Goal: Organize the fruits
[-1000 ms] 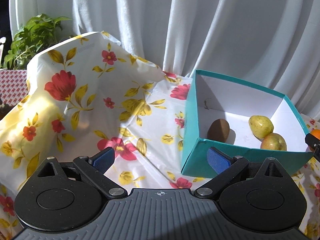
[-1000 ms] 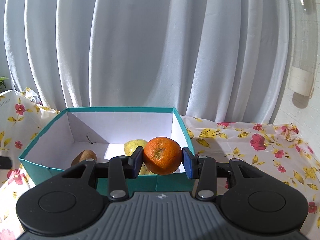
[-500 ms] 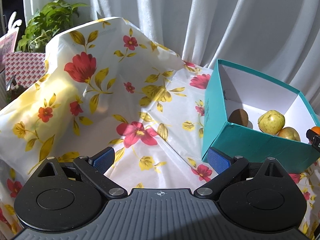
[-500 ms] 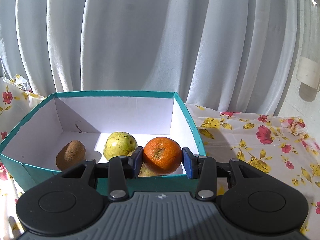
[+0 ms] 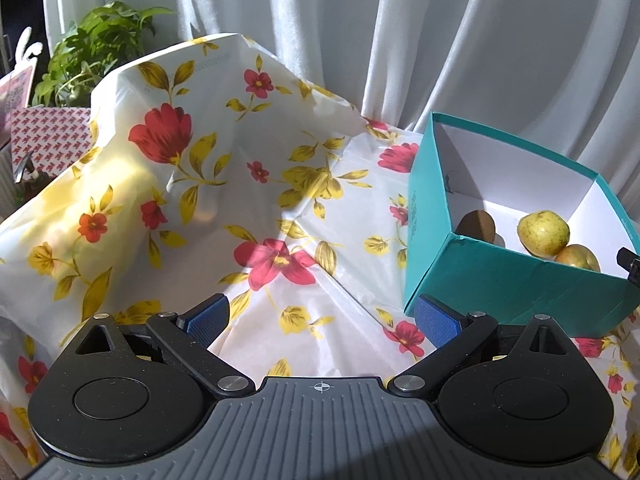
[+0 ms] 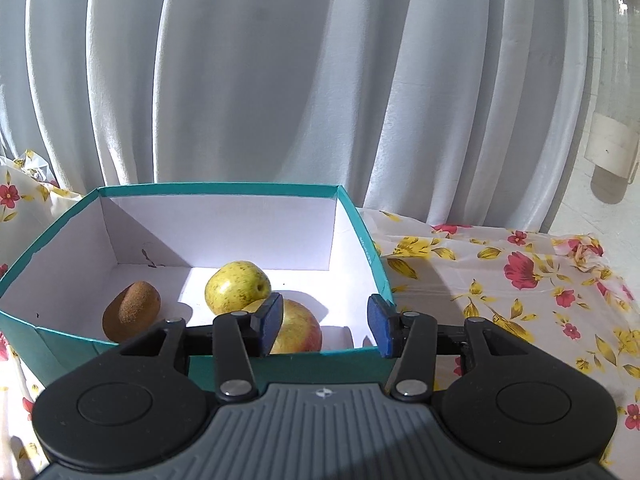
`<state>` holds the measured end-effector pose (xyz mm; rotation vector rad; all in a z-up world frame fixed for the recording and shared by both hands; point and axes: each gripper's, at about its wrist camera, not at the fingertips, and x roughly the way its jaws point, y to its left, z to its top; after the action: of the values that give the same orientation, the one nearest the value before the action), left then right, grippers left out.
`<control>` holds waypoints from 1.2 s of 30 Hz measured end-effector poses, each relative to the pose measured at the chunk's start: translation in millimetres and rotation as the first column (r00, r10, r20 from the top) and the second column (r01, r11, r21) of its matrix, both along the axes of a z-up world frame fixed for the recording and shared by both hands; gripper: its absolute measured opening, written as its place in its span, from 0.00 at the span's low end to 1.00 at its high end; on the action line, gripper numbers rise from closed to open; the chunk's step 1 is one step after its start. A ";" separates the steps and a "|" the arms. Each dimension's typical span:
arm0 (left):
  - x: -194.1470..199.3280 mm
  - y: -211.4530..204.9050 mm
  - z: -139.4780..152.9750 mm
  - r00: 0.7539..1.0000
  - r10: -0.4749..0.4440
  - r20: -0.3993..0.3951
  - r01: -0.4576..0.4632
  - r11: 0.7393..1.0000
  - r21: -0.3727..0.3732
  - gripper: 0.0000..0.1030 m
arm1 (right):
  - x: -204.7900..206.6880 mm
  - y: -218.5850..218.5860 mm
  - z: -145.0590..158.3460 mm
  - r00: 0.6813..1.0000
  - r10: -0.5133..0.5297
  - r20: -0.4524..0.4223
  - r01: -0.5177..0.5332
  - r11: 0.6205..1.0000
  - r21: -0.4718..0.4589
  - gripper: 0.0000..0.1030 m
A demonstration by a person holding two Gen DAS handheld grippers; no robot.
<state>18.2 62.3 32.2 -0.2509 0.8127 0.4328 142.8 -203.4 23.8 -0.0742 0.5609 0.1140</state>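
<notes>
A teal box (image 6: 60, 350) with a white inside holds a brown kiwi (image 6: 130, 316), a yellow-green apple (image 6: 236, 286) and a red-yellow apple (image 6: 298, 332). My right gripper (image 6: 323, 326) hangs over the box's near wall, open, with nothing between its blue pads. The orange is out of sight. In the left wrist view the box (image 5: 508, 284) stands at the right with the kiwi (image 5: 476, 226) and both apples (image 5: 542, 232) inside. My left gripper (image 5: 320, 320) is open and empty over the flowered cloth, left of the box.
A flowered plastic cloth (image 5: 240, 200) covers the table and rises in a hump at the back left. A potted plant (image 5: 92, 52) stands behind it. White curtains hang close behind the box. A plastic bottle (image 6: 614, 100) hangs at the far right.
My right gripper moved over the box and opened; the orange it held is gone from between the pads. My left gripper swung left, away from the box.
</notes>
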 end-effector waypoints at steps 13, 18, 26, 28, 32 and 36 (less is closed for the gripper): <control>-25.3 -12.4 -5.0 0.999 -0.041 0.008 0.041 0.998 0.050 0.98 | -79.9 -18.9 50.8 0.973 0.114 0.200 -0.141 0.982 0.129 1.00; -43.4 -25.0 -8.6 0.996 -0.087 0.004 0.086 0.992 0.095 0.98 | -95.5 -19.0 46.9 0.973 0.173 0.153 -0.197 0.967 0.162 1.00; -69.2 -31.9 -16.3 0.981 -0.193 -0.001 0.192 0.975 0.114 0.98 | -127.9 -17.2 35.8 0.985 0.164 0.055 -0.172 0.957 0.232 1.00; -74.9 -29.8 -20.0 0.975 -0.221 0.003 0.220 0.970 0.105 0.98 | -137.9 -13.5 36.6 0.988 0.144 0.058 -0.153 0.968 0.201 1.00; -87.4 -29.5 -29.4 0.959 -0.283 -0.002 0.282 0.956 0.079 0.98 | -159.8 -6.0 40.9 0.994 0.094 0.053 -0.101 0.982 0.162 1.00; -97.2 -34.6 -38.6 0.947 -0.320 -0.011 0.320 0.942 0.101 0.98 | -177.7 4.3 45.2 0.992 0.114 0.055 -0.120 0.985 0.121 1.00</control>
<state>-79.0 27.8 -6.3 -0.0226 0.8062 0.1657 -34.9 -199.1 69.0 0.0109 0.5002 0.2603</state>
